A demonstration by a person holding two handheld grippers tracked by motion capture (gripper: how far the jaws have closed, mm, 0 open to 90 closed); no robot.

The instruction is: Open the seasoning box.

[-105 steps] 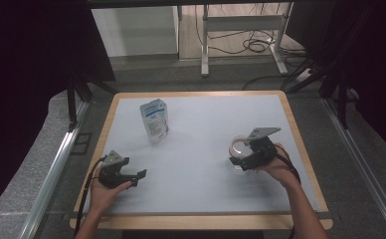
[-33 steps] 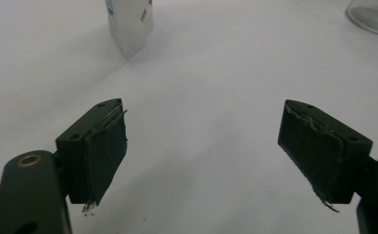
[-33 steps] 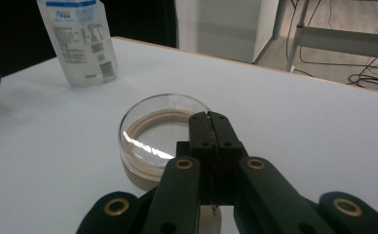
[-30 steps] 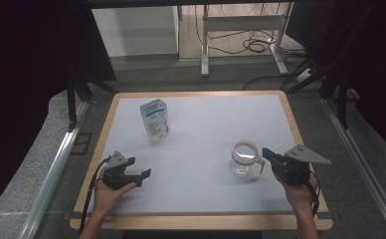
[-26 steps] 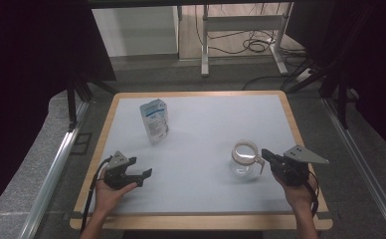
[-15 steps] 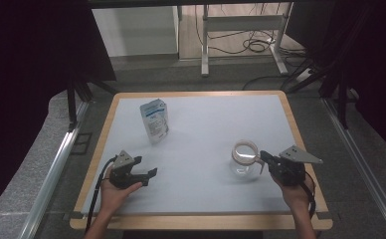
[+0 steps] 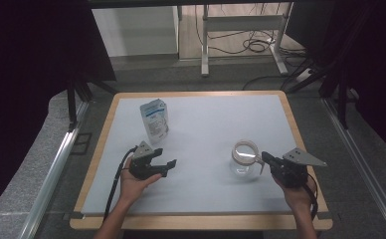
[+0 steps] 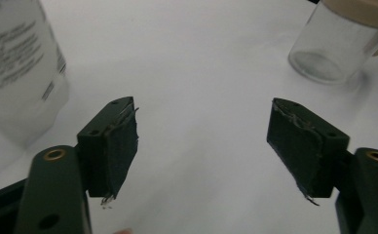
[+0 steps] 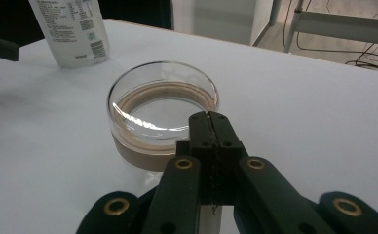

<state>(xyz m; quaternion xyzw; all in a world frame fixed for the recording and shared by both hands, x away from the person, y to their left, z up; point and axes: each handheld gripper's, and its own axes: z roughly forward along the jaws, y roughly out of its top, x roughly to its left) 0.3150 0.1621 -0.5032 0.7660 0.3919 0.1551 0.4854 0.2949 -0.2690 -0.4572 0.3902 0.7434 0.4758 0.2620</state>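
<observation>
A clear glass jar [image 7: 244, 158] with a tan band below its rim stands right of the table's middle. My right gripper [image 7: 264, 157] is at its right side, jaws shut together, tips at the jar's [image 9: 160, 117] near rim. Whether my right gripper [image 9: 210, 119] pinches anything I cannot tell. A white printed pouch [image 7: 155, 120] stands upright at the back left. My left gripper [image 7: 166, 158] hovers in front of the pouch. Its jaws have just been closing and stay open, with nothing between them. From my left gripper [image 8: 201, 146], the pouch [image 8: 16, 63] is left and the jar [image 8: 343, 44] far right.
The white table top has a wooden rim [image 7: 201, 93]. Dark curtains stand on both sides. Beyond the far edge, a metal frame [image 7: 241, 30] and cables lie on the floor. The pouch [image 9: 72, 31] rises behind the jar in the right gripper view.
My left gripper has moved right and slightly up the frame, toward the table's middle, with its jaws a little narrower. The right gripper, earlier over the jar, now rests at its right side.
</observation>
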